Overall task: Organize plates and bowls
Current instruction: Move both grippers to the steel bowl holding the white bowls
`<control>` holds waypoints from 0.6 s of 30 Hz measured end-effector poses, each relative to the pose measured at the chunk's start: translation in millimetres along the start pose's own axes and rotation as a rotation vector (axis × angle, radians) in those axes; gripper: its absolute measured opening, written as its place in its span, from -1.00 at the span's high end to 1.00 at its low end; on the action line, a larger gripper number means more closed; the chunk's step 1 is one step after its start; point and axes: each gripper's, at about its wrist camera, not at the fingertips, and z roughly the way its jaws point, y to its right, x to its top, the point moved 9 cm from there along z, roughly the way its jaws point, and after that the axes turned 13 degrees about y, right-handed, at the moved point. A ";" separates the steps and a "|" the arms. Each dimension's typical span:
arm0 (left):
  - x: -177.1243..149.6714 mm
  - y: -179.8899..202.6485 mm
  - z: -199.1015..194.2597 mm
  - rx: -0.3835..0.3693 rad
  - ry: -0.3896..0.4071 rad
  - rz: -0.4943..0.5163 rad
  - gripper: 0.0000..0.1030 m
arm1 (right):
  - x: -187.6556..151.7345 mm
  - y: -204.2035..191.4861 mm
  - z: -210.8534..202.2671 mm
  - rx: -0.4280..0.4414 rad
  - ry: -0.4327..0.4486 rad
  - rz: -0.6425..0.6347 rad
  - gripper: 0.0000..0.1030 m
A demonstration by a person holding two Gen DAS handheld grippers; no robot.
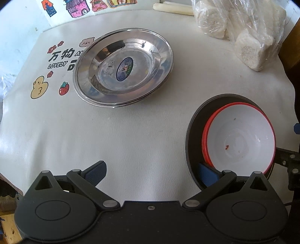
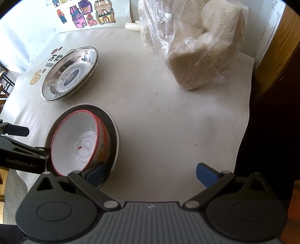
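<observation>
On the surface [image 1: 131, 131], which a pale cloth covers, there is one stack of steel plates [image 1: 123, 67]; at its edge about three rims can be counted, though the exact number is not sure. There is also one stack of white bowls with red rims [image 1: 240, 137], at least two of them nested, and they sit inside one dark, wider bowl [image 1: 195, 131].

The left hand-held gripper [image 1: 151, 172] is wide open and holds nothing. Its right finger [image 1: 206, 173] lies at the near rim of the dark bowl, just below the red rims; whether it touches is not clear. Its left finger is over bare cloth. The steel plates lie far ahead of it, to the left.

The right hand-held gripper [image 2: 151, 173] is also wide open and empty. Its left finger [image 2: 95, 174] is at the near edge of the bowl stack, and its right finger is over bare cloth. So the bowls stand between the two hand-held grippers.

At the far right stands one clear plastic bag of pale blocks [image 2: 196, 47], well apart from the bowls. Behind it lie pale sticks [image 1: 172, 8]. Cartoon prints [image 1: 58, 62] on the cloth are partly hidden under the steel plates. Nothing stands between the bowls and the plates.
</observation>
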 end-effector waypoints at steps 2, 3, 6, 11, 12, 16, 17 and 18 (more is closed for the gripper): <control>0.0 -0.2 0.4 -0.001 -0.005 -0.008 -0.99 | -0.3 0.5 0.1 0.000 0.001 0.004 -0.99; 0.0 -1.2 1.2 -0.002 -0.011 -0.015 -0.99 | -0.2 0.0 -0.2 -0.001 0.001 0.005 -0.99; -0.3 -2.0 3.1 -0.004 -0.025 -0.036 -0.99 | 0.0 -0.1 -0.6 -0.003 0.003 0.005 -0.97; -0.2 -1.8 3.7 -0.004 -0.030 -0.038 -0.99 | 0.3 -0.9 -2.0 0.010 0.007 0.010 -0.91; -0.3 -1.6 3.7 -0.004 -0.030 -0.039 -0.99 | 0.3 -0.8 -2.1 0.010 0.007 0.011 -0.91; -0.9 -1.5 4.2 -0.003 -0.041 -0.053 -0.99 | 0.1 -1.1 -2.7 0.015 0.007 0.016 -0.89; -0.9 -1.8 4.7 -0.003 -0.044 -0.059 -0.99 | 0.0 -1.3 -2.8 0.017 0.007 0.018 -0.87; -0.9 -2.0 4.9 -0.004 -0.043 -0.063 -0.99 | -0.2 -1.7 -3.1 0.021 0.007 0.021 -0.85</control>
